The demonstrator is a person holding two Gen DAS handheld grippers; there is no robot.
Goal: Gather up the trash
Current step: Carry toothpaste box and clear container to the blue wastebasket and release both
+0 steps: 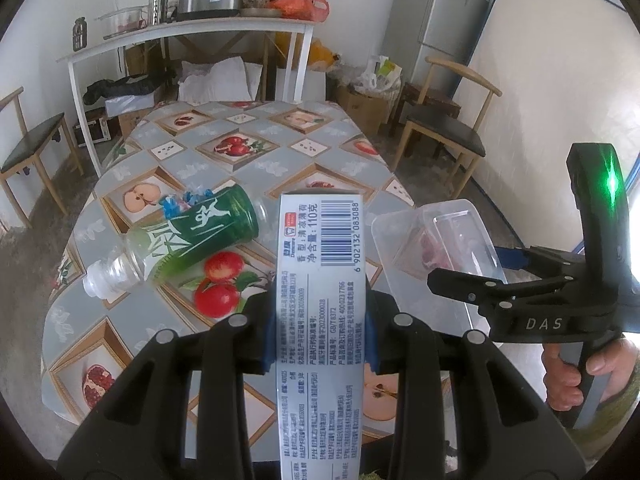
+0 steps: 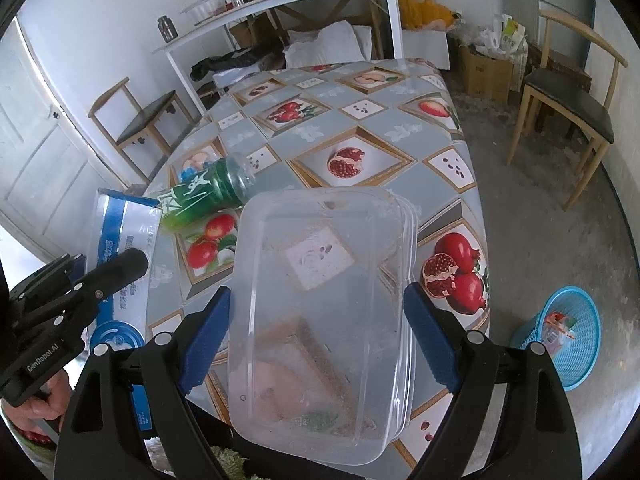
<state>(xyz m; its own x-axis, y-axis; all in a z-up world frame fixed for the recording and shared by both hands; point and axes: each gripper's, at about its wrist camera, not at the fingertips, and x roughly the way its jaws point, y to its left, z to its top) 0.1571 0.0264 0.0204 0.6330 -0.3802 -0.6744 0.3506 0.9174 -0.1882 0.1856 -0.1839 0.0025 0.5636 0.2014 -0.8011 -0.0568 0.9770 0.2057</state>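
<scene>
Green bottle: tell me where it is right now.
The green bottle lies on its side on the fruit-print tablecloth, near the table's left edge in both views, just left of the toothpaste box, beside blue candy wrappers.

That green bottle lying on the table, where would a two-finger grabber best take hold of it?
Probably around the labelled middle of the green bottle, coming down from above with one finger on each long side. It lies on its side on the table, and its neck is narrower and clear, likely slippery.
</scene>
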